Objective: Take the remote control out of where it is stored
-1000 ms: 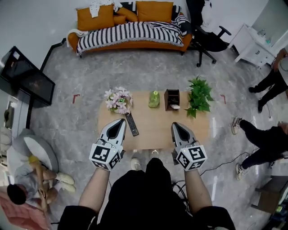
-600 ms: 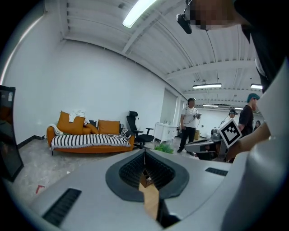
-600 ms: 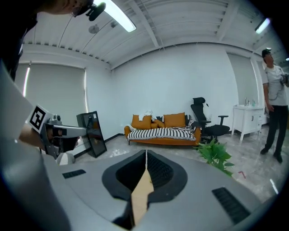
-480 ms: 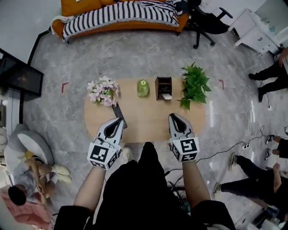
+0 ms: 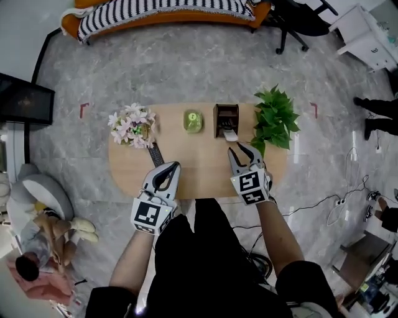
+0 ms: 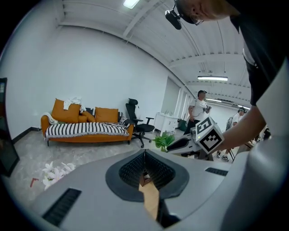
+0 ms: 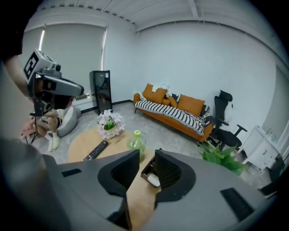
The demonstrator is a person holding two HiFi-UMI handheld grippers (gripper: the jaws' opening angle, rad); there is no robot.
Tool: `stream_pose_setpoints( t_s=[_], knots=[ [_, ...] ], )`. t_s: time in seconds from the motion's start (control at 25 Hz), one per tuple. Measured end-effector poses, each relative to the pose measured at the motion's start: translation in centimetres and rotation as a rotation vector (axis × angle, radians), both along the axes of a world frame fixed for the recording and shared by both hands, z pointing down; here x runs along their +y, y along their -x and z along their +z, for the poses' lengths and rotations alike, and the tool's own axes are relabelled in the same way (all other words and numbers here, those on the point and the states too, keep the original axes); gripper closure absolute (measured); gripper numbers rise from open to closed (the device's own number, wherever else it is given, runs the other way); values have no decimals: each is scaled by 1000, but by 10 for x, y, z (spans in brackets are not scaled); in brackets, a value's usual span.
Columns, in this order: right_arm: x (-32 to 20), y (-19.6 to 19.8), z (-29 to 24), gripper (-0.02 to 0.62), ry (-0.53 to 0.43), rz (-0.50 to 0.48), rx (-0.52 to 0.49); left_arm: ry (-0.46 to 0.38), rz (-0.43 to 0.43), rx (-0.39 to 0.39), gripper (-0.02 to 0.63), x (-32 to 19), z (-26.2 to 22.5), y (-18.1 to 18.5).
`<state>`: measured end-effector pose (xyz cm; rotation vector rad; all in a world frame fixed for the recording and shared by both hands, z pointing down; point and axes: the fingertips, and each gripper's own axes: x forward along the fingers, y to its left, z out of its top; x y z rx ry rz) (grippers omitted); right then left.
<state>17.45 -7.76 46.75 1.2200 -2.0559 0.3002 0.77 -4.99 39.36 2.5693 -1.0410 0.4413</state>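
Both empty over the table (image 5: 199, 177) — left gripper (image 5: 170, 166) closed, right gripper (image 5: 241, 149) with jaws partway apart, opening.

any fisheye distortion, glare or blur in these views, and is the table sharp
Head view: fisheye curves the room's edges, but the table is sharp and evenly lit. Left gripper view: black corners, strong curving, and the ceiling lamp is blown out. Right gripper view: black corners too, even light, and the sofa is crisp.
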Motion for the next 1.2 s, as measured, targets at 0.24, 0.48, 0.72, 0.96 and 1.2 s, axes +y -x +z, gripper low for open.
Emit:
stream_pose_setpoints(
  t_s=[0.24, 0.48, 0.72, 0.96, 1.2],
  knots=[
    [-39, 6, 60, 506, 59, -135, 150, 60, -43, -11, 598, -14, 37, -3],
    [-65, 6, 120, 505, 125, -304, 330, 97, -95, -62, 598, -25, 57, 5],
    [-77, -3, 180, 469, 233, -409, 466, 136, -128, -74, 598, -32, 74, 8],
    [-81, -5, 208, 466, 307, -482, 551, 169, -144, -96, 598, -30, 84, 16],
    [-86, -13, 230, 466, 392, -459, 633, 185, -158, -86, 598, -32, 88, 17]
  ],
)
